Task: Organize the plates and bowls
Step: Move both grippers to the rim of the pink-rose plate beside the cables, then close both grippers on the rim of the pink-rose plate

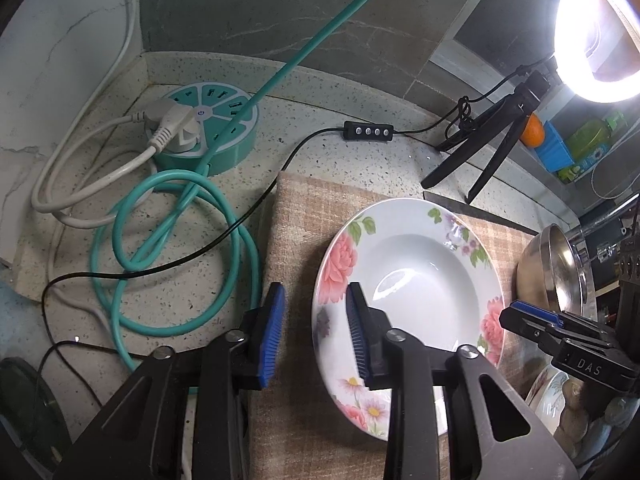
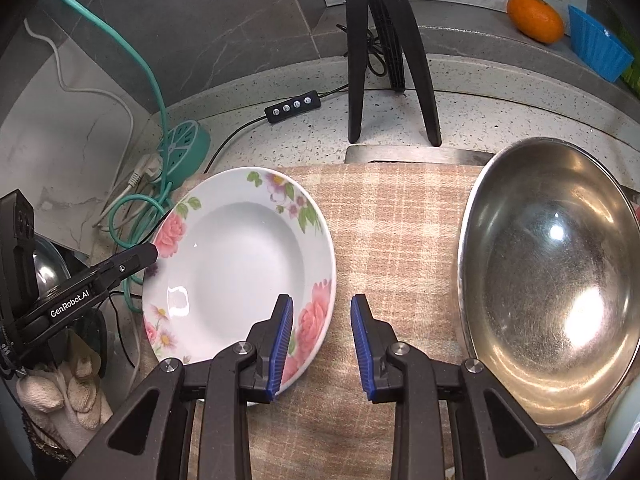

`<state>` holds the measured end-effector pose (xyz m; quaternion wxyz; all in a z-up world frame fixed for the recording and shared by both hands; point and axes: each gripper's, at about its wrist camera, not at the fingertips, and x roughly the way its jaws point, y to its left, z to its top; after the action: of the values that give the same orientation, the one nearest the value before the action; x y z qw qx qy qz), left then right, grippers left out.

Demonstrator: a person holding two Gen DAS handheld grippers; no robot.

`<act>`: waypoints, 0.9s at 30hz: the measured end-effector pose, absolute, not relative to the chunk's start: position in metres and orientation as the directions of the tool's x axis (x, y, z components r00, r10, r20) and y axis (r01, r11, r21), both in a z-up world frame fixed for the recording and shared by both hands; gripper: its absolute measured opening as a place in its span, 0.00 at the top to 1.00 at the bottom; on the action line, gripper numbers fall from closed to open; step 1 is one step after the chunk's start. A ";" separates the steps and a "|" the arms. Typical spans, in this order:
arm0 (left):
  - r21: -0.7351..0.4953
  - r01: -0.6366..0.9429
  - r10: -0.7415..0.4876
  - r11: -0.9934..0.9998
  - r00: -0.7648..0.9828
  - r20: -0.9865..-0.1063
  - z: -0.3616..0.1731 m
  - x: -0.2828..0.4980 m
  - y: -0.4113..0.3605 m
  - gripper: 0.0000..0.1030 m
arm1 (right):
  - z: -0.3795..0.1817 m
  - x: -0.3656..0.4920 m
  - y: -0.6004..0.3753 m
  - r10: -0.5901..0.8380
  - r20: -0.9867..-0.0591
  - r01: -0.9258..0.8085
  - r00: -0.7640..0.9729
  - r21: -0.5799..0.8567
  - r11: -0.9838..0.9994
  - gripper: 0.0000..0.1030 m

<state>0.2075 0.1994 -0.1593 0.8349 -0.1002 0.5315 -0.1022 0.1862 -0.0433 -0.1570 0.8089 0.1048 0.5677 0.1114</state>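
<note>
Both grippers hang over the plaid cloth [image 2: 400,216], and the floral plate [image 2: 240,268] lies flat on it, right in the middle of the action. The left gripper [image 1: 316,332] straddles the plate's rim: one blue pad [image 1: 357,332] sits over the plate's inside, its partner over the cloth just outside. The jaws stand apart, nothing pinched, though how close the pads are to the rim I cannot tell. The right gripper [image 2: 324,348] mirrors it on the opposite edge, one finger [image 2: 282,344] over the rose-painted rim, the other out over bare cloth. It too is unclenched, holding nothing.

Just beyond the right gripper's outer finger sits the steel bowl [image 2: 548,280], tilted, near the plate but apart from it.

Now, handling. This plate looks like glazed ceramic: stiff, fairly weighty, glossy enough to be slippery, and it will chip or shatter if dropped. The broad, gently sloped rim is the place to grip, one pad on top and one slid beneath. That is the tricky part, since the rim lies close to the cloth. Two grips on opposite edges should keep it level. The steel bowl, by contrast, looks light and tough; its thin lip is the natural hold.
</note>
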 end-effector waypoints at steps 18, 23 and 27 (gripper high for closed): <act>-0.275 0.089 -0.287 0.957 0.410 -0.866 -0.166 0.210 0.193 0.91 | -0.160 0.195 -0.016 0.183 -0.933 -0.130 0.311 0.150 0.980 0.77; -0.272 0.092 -0.285 0.958 0.410 -0.867 -0.166 0.211 0.193 0.91 | -0.161 0.195 -0.019 0.174 -0.936 -0.123 0.307 0.142 0.982 0.82; -0.268 0.089 -0.281 0.959 0.412 -0.867 -0.165 0.211 0.193 0.91 | -0.163 0.195 -0.017 0.162 -0.937 -0.122 0.311 0.130 0.984 0.83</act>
<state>0.2114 0.1930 -0.1654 0.8354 -0.0901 0.5307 -0.1107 0.1950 -0.0175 -0.1632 0.8094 0.0173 0.5805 0.0875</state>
